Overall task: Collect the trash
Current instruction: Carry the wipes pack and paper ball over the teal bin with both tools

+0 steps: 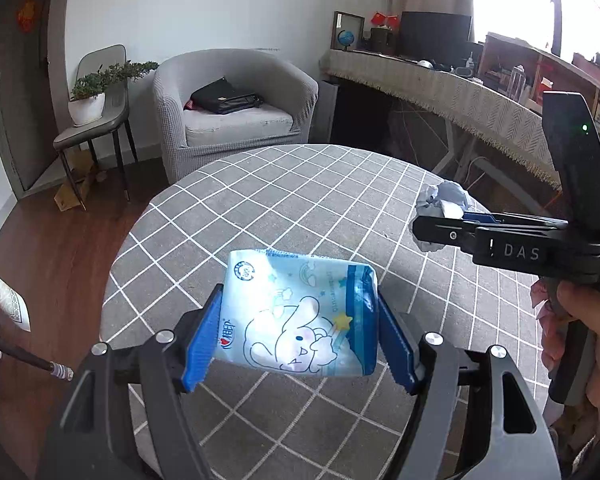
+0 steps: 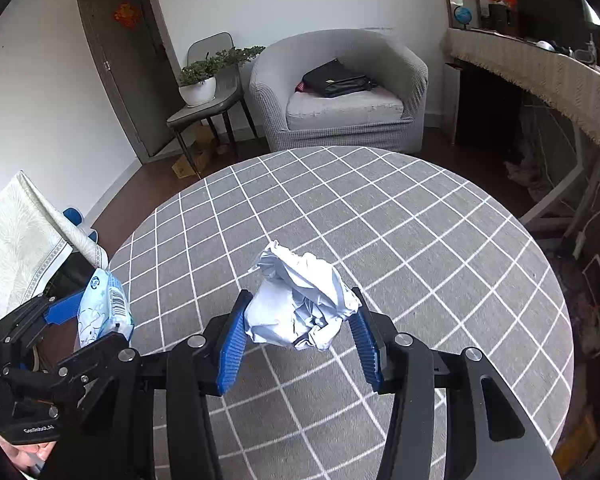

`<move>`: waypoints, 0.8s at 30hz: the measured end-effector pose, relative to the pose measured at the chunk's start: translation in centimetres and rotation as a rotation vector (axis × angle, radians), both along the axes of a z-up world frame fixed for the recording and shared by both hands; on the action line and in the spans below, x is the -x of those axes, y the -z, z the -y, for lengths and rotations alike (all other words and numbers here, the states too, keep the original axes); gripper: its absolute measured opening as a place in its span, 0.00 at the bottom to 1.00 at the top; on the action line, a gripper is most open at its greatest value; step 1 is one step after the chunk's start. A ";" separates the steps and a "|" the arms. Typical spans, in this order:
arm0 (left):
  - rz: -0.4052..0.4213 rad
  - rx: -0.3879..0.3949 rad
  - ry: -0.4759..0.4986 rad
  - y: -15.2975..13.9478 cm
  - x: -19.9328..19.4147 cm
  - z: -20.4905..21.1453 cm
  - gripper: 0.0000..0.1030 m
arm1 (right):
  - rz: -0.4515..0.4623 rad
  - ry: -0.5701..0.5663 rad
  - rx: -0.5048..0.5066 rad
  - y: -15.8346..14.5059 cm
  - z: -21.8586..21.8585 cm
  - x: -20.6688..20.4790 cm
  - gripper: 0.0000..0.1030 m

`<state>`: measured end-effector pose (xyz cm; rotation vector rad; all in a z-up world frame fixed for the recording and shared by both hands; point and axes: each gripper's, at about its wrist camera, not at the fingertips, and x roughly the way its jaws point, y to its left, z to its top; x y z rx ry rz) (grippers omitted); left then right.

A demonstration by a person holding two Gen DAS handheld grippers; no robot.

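Facing L view only: wipes pack's (image 1: 300, 312) rabbit print.

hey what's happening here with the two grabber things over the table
A person is clearing trash off a round table with a grey checked cloth, one handheld gripper in each hand. The left gripper is shut on a light blue cartoon-printed tissue packet. The right gripper is shut on a crumpled white paper ball. Both items look lifted above the cloth; no bin is in view.

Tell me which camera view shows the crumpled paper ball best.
The right wrist view: the crumpled paper ball sits central, held between the right gripper pads. In the left wrist view it is small, at the right edge, partly behind that gripper.
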<state>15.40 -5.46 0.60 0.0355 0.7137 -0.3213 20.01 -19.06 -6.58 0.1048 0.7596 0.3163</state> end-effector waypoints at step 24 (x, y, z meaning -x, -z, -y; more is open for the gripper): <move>0.045 0.031 -0.208 2.3 4.9 -15.7 0.71 | 0.055 -0.186 0.068 0.0 -13.6 6.9 0.48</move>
